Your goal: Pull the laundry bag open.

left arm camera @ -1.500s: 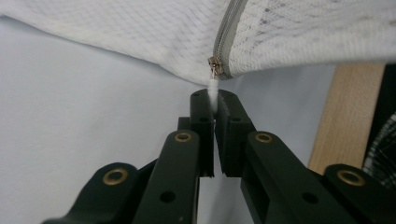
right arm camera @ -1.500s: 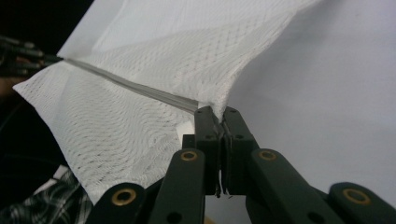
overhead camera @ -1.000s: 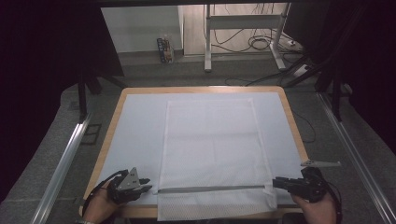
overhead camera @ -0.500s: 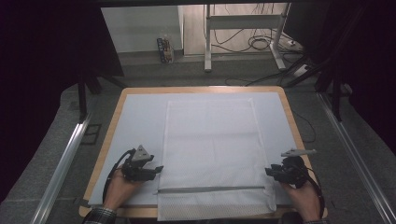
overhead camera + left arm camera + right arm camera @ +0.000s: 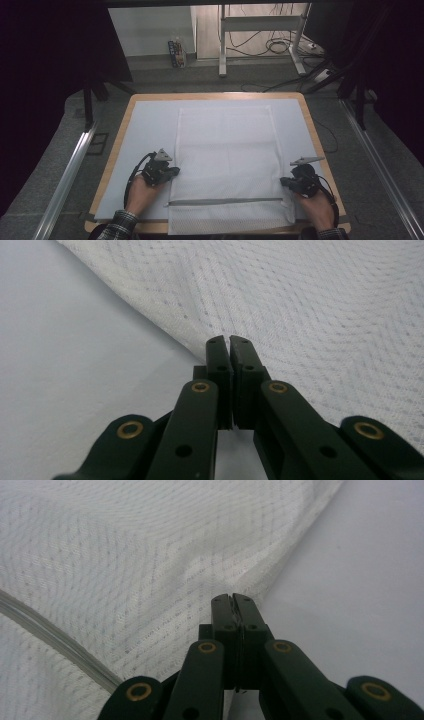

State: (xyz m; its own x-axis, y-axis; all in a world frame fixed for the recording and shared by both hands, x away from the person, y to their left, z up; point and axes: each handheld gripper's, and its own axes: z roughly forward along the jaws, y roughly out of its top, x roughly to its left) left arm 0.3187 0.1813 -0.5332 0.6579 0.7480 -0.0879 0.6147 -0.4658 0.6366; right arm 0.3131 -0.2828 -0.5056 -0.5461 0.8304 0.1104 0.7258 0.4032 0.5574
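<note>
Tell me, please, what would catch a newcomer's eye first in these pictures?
A large white mesh bag lies flat in the middle of the pale blue table cover, its grey zipper near the person's edge. The left tool and the right tool sit at its two side edges, jaws closed.

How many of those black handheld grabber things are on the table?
2. The left gripper sits at the white mesh bag's left edge; the right gripper at its right edge, both near the grey zipper.
</note>
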